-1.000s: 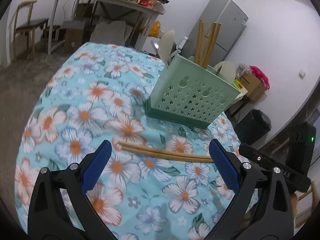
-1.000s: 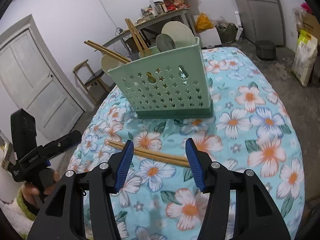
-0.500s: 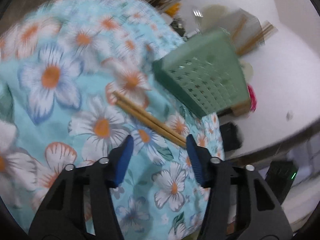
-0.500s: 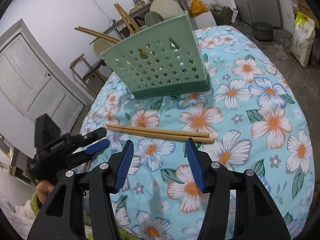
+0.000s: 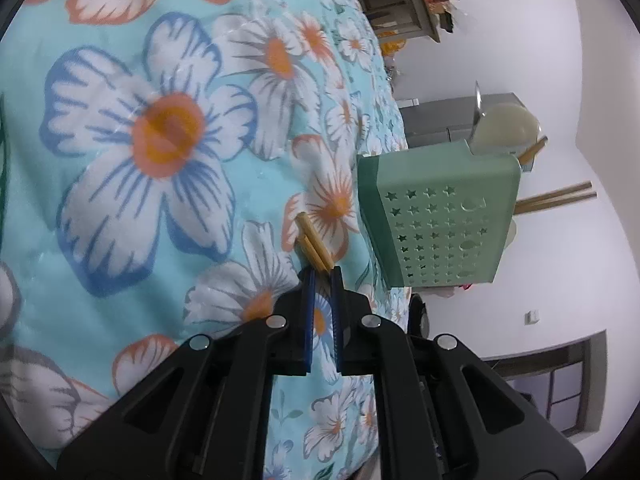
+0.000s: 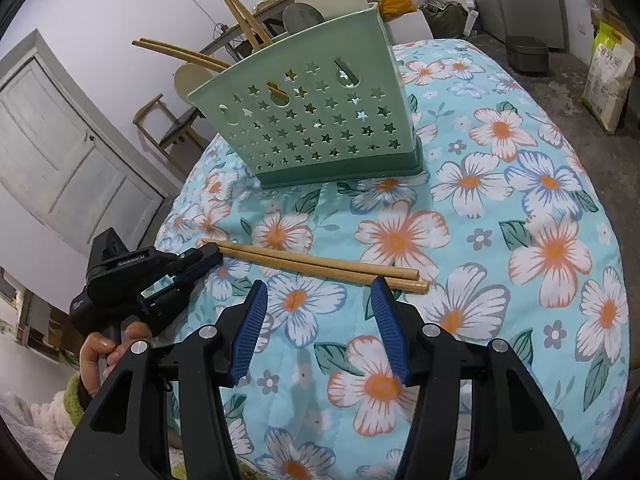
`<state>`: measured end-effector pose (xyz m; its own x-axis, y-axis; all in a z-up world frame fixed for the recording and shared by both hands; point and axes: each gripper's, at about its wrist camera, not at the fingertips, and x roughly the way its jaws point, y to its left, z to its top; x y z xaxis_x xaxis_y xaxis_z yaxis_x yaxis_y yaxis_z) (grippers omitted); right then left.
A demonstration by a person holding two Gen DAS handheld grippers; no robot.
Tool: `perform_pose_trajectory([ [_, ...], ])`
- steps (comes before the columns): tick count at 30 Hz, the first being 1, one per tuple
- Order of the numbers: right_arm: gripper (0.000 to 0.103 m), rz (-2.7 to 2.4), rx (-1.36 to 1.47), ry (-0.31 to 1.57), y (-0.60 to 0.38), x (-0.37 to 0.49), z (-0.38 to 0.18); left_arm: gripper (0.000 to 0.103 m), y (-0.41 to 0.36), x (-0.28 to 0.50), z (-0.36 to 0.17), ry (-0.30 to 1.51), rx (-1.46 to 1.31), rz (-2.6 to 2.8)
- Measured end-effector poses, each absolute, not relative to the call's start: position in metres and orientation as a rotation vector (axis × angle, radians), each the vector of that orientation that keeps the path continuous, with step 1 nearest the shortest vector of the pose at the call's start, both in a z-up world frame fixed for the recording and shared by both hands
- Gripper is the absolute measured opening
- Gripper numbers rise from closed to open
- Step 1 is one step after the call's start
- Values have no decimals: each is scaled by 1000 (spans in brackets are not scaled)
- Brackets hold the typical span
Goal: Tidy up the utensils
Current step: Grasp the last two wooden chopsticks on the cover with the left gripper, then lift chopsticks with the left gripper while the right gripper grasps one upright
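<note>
Left claw (image 5: 323,276) in the left wrist view is clamped on one end of the two chopsticks (image 5: 314,247), which lie on the flowered cloth (image 5: 120,160). Just beyond them stands the green holder (image 5: 440,216) with more chopsticks and spoons inside.

Right claw (image 6: 318,308) in the right wrist view is apart and holds nothing; it hangs just in front of the chopsticks (image 6: 320,265). At their left end the left claw (image 6: 208,258) grips them. The holder (image 6: 320,116) stands behind.
</note>
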<state>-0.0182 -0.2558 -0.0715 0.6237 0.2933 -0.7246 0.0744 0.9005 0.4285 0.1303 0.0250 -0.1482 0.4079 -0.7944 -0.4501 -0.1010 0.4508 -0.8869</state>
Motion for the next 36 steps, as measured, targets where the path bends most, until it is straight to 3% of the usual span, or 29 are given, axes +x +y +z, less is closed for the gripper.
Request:
perform_pose_trajectory([
  [11,53,141,449,900,-253,-15,-72,5,39,121,-141,1099,-1097,-556],
  [13,53,149,450,907,-252,-13,-73,14,41,124,-147,1133,-1148,-535],
  [15,53,153,448,911,-250,-12,-74,15,43,128,-154,1146,-1188,-516],
  [22,53,149,450,907,-251,-11,-72,9,42,134,-161,1163,-1226,-432],
  [36,53,143,463,910,-253,-14,-73,8,83,116,-134,1082,-1112,-370],
])
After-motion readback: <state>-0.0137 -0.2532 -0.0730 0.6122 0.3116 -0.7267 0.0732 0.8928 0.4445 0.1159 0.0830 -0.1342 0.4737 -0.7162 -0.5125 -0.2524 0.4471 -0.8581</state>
